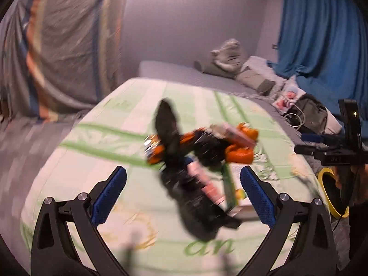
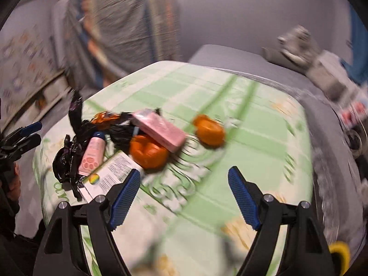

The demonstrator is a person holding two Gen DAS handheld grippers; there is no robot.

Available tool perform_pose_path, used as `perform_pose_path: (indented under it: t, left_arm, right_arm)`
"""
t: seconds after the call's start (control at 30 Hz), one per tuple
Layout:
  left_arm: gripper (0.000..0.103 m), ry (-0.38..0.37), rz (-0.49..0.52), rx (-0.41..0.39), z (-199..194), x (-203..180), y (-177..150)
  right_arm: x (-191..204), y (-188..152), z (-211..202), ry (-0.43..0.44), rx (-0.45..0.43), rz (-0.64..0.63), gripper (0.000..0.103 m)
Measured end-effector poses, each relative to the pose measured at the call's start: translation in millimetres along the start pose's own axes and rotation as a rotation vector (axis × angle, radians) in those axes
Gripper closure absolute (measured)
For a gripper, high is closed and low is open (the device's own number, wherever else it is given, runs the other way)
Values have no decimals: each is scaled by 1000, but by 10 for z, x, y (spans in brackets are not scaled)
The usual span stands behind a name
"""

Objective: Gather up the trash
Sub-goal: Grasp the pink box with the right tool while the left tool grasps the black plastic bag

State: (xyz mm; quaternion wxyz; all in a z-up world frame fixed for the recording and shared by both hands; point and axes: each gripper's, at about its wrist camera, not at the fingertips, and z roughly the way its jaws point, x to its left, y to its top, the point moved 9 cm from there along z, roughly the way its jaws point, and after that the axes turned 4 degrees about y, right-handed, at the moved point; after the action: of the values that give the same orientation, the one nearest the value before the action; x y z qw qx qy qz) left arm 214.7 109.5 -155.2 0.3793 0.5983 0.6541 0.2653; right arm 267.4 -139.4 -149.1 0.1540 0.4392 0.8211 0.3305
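Note:
A heap of trash lies on a green-and-white bedspread (image 1: 119,119). In the left wrist view it holds a crumpled black plastic bag (image 1: 184,184), orange peels (image 1: 239,155), a pink box (image 1: 237,135), a pink tube (image 1: 207,184) and a white carton (image 1: 232,191). My left gripper (image 1: 184,195) is open just short of the bag, its pads clear of it. My right gripper (image 2: 184,197) is open over bare bedspread, with an orange peel (image 2: 148,153), the pink box (image 2: 161,131) and the white carton (image 2: 110,174) ahead to its left. Another peel (image 2: 209,130) lies apart.
Grey pillows (image 1: 232,57) and a dark bag (image 1: 310,115) lie at the far right of the bed, before a blue curtain (image 1: 322,27). A striped sheet (image 1: 69,34) hangs at the left. A yellow ring (image 1: 331,193) sits by the bed's right edge. Both views are motion-blurred.

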Motion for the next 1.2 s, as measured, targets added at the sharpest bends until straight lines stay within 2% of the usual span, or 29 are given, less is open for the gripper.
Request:
perform_pose_path:
  t: [0.13, 0.33, 0.5, 0.63, 0.67, 0.7, 0.83, 0.87, 1.07, 1.2]
  left_arm:
    - [8, 26, -17, 17, 29, 224, -95]
    - [8, -12, -24, 28, 93, 270, -84]
    - [8, -37, -42, 58, 203, 276, -145]
    - [8, -25, -44, 84, 255, 294, -190]
    - [8, -22, -47, 91, 272, 296, -194]
    - [8, -21, -50, 97, 286, 301, -196]
    - [8, -19, -52, 117, 312, 270, -208]
    - [8, -13, -44, 123, 324, 256, -215]
    - [8, -12, -34, 140, 386, 168, -202]
    - [8, -11, -17, 150, 465, 64, -162]
  right_arm:
    - [259, 300, 394, 16, 63, -118, 28]
    - [370, 507, 926, 10, 195, -225, 35]
    - [337, 473, 1228, 10, 266, -229, 39]
    - [299, 450, 1399, 34, 305, -209, 44]
    - [286, 445, 1424, 43, 310, -200, 50]
    - [285, 443, 1436, 52, 314, -190, 51]
    - [275, 488, 1398, 82, 281, -151, 73]
    - [266, 509, 1350, 81, 264, -139, 75]
    - [156, 572, 998, 175, 160, 4, 76]
    - [181, 541, 659, 239, 89, 49, 76]
